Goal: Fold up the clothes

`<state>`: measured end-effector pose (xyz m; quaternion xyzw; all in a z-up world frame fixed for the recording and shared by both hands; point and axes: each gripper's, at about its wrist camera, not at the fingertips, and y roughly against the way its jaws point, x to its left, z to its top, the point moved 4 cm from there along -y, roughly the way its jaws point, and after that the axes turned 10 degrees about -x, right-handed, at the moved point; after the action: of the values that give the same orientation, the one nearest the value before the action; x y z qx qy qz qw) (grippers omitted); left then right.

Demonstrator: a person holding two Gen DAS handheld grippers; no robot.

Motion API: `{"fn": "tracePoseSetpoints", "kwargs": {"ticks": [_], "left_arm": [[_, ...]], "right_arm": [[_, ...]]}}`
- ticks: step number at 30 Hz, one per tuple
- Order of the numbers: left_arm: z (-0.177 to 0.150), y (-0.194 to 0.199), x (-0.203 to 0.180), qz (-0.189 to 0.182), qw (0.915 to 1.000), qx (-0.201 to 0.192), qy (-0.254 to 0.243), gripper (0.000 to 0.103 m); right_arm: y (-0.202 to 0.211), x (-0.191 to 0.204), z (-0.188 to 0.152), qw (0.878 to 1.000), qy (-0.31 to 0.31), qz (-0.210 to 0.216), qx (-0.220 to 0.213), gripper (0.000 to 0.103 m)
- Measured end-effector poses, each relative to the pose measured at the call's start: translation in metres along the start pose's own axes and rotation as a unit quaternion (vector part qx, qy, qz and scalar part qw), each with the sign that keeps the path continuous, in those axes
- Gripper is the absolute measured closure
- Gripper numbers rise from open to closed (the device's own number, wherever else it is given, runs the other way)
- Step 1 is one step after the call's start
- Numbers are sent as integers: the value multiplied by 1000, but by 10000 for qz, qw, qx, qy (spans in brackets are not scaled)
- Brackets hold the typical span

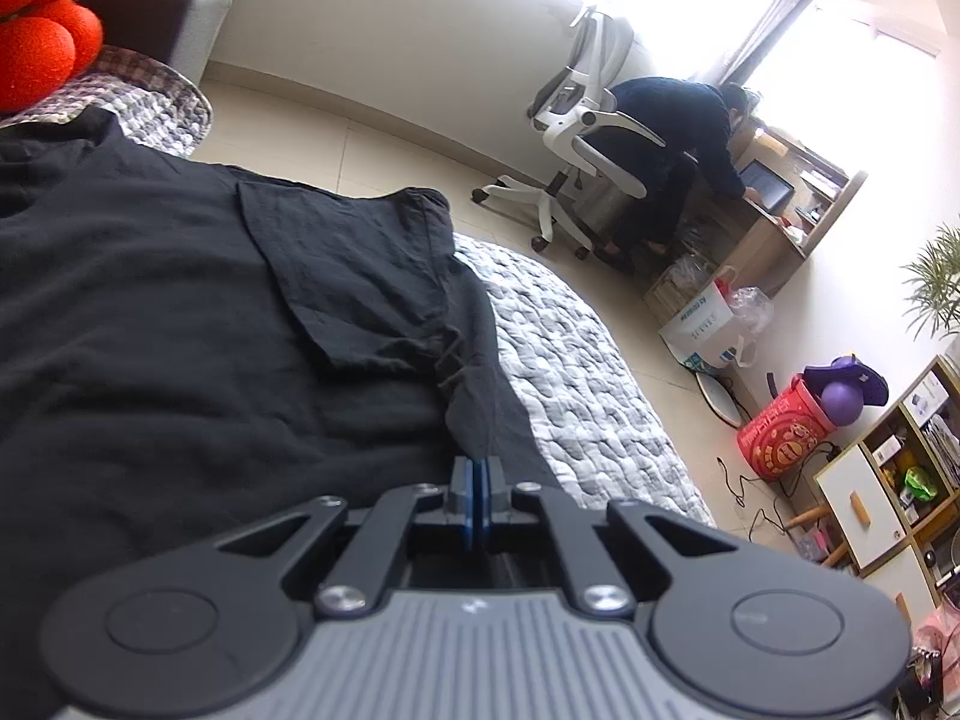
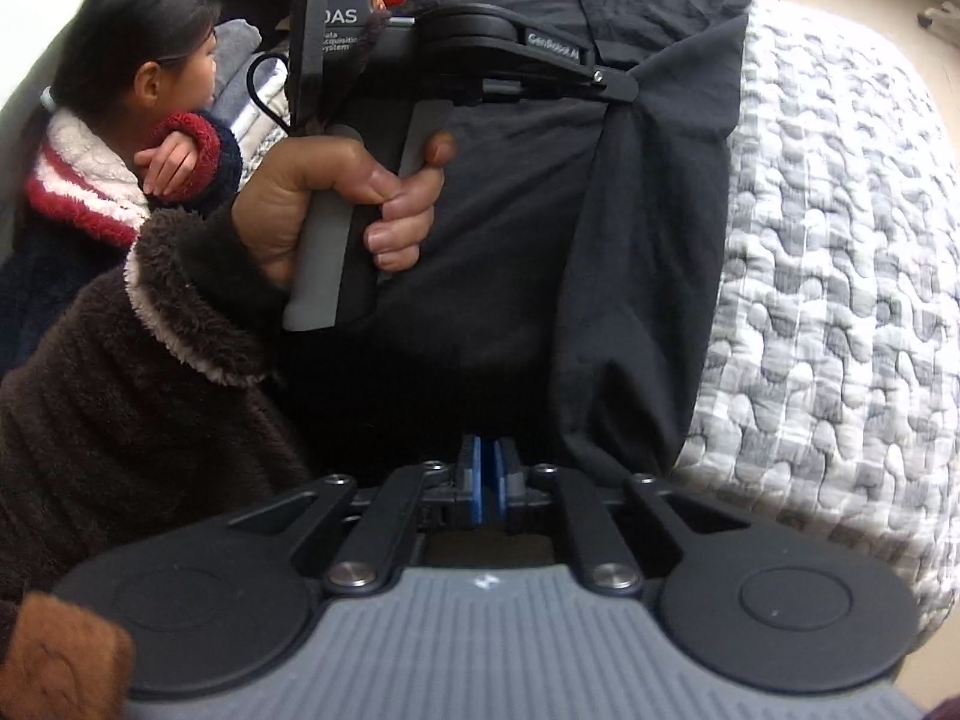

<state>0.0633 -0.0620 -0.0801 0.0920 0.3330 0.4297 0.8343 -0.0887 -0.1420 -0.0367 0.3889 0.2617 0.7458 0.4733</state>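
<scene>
A black garment [image 1: 240,300] lies spread on a grey-white quilted bed [image 1: 588,396]. My left gripper [image 1: 478,471] is shut, its blue pads pressed together over bunched black cloth. The right wrist view shows this gripper [image 2: 624,84] from the side, held by a hand [image 2: 336,192] in a brown fleece sleeve. Its tips pinch a fold of the black garment [image 2: 630,210], which drapes down from them. My right gripper [image 2: 487,474] hangs low over the garment's near edge. A narrow gap shows between its blue pads, and I see no cloth in it.
The quilted bed [image 2: 840,240] extends right of the garment. A red plush toy [image 1: 42,18] and stacked clothes [image 2: 252,90] lie at the bed's far end. A person [image 2: 150,90] sits at the bed's left. Another person [image 1: 678,138] sits at a desk on a white chair [image 1: 576,138].
</scene>
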Motion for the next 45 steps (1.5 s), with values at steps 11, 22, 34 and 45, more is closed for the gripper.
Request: {"fn": "tracePoseSetpoints", "kwargs": {"ticks": [11, 22, 34, 45], "left_arm": [[-2, -1, 7, 59, 9999, 94, 78, 101], [-2, 0, 2, 17, 9997, 66, 253, 101], [3, 10, -16, -246, 9995, -19, 199, 101], [8, 13, -13, -146, 9997, -130, 116, 101]], "right_arm": [[29, -9, -78, 9880, 279, -1309, -771, 65], [-4, -9, -121, 9692, 514, -2227, -915, 91], [57, 13, -126, 9743, 394, -1941, -1072, 102], [46, 55, -110, 9895, 278, -1074, -925, 94]]}}
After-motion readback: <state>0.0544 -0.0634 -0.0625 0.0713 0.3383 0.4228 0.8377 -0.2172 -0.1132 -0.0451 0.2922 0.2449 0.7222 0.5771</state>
